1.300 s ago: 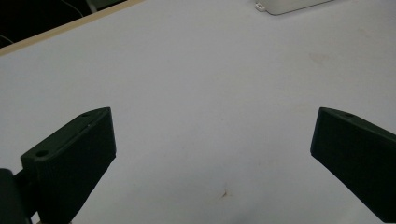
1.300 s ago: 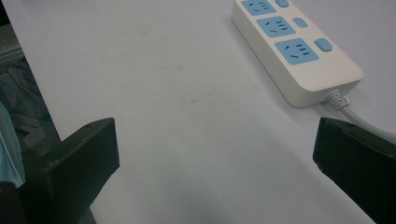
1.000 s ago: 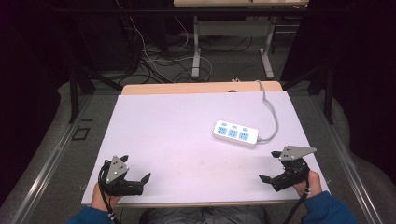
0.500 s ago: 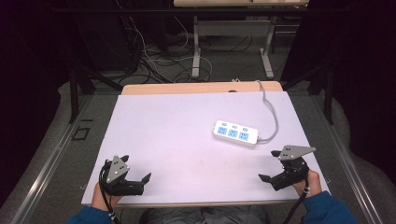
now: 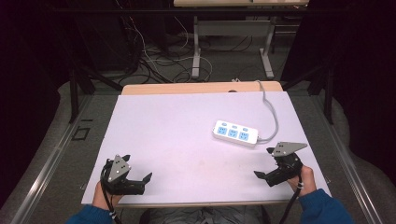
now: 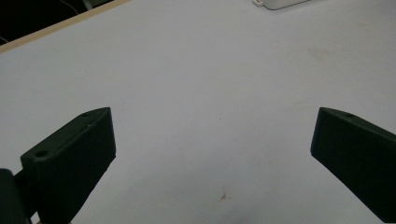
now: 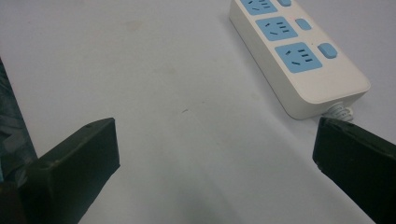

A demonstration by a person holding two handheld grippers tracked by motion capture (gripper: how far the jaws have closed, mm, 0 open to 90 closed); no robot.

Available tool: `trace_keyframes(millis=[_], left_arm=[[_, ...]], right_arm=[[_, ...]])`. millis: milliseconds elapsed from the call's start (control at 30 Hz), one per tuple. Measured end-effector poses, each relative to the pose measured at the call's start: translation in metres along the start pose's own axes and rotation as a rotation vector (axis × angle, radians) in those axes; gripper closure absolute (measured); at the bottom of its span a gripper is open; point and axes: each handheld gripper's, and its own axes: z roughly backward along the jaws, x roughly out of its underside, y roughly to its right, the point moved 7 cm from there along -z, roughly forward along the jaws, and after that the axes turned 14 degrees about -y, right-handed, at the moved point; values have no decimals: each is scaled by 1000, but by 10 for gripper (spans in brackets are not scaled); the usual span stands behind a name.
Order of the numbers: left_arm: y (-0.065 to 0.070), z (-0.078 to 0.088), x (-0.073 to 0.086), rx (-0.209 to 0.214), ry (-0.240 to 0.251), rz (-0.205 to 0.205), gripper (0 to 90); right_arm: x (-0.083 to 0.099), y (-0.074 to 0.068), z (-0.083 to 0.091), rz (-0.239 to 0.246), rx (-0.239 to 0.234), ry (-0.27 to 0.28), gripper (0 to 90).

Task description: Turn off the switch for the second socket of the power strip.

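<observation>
Little has changed over the last second: both hand-held grippers sit at the near edge of the white tabletop (image 5: 187, 130) much as they did a moment ago, the left hand-held gripper (image 5: 140, 183) having drifted only slightly and the right hand-held gripper (image 5: 265, 176) holding its place near the right corner. Each is open, its jaws spread wide with nothing between them, as both gripper views confirm. The white power strip (image 5: 236, 133) with its three blue sockets lies flat right of centre, its grey cord (image 5: 270, 107) curving away toward the far edge. In the right gripper view the strip's cord end (image 7: 299, 60) lies just ahead of the jaws, near but not touching; in the left gripper view only a corner of it shows far off (image 6: 280, 3). This stillness suggests the work has not yet begun, and the right hand looks best placed to reach the strip first.
</observation>
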Motion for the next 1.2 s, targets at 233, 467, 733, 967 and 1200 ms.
trace_keyframes(millis=[233,467,733,967,1200], left_arm=[[0,0,0,-4,2,1,0],[-1,0,1,-6,-4,-1,0],[-1,0,1,-8,1,5,0],[0,0,1,-14,-1,-4,0],[0,0,0,-15,-2,-5,0]], right_arm=[[-10,5,-9,5,6,-7,1],[-19,11,-17,8,23,-17,1],[-27,21,-25,-14,31,-30,7],[-34,30,-32,-11,48,-37,7],[-44,37,-37,-27,42,-28,7]])
